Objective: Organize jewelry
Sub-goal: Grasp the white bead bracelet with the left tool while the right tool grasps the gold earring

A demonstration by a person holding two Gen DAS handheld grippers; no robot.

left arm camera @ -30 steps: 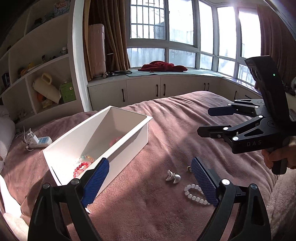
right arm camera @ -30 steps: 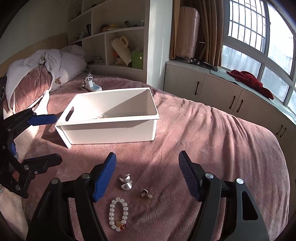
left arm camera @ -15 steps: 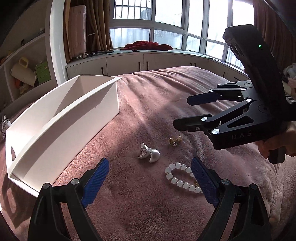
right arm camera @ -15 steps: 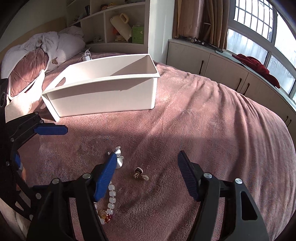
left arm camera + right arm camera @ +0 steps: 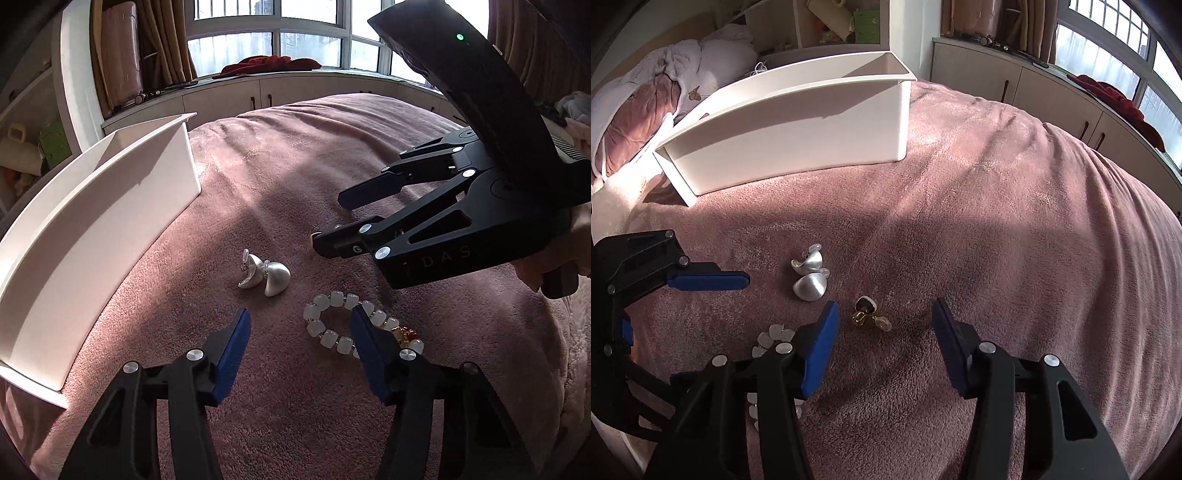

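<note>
Both grippers are hovering open and empty over the mauve plush blanket [image 5: 997,192]: left gripper [image 5: 299,343] nearing the white beaded bracelet [image 5: 332,325], right gripper [image 5: 884,336] framing the small gold heart earring [image 5: 866,312]. Lowering squarely should avoid snagging pile; silver shell earrings [image 5: 264,275] are lying near the white plastic bin [image 5: 110,206].

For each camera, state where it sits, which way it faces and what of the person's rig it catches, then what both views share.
Left wrist: rides the left tool, looking low across the bed toward the window; the open right tool and a bit of the hand holding it show at right.
Right wrist: rides the right tool, facing the shelves and pillows; the left tool shows at left.
Shared: the white bin, the silver earrings, the white bead bracelet.
</note>
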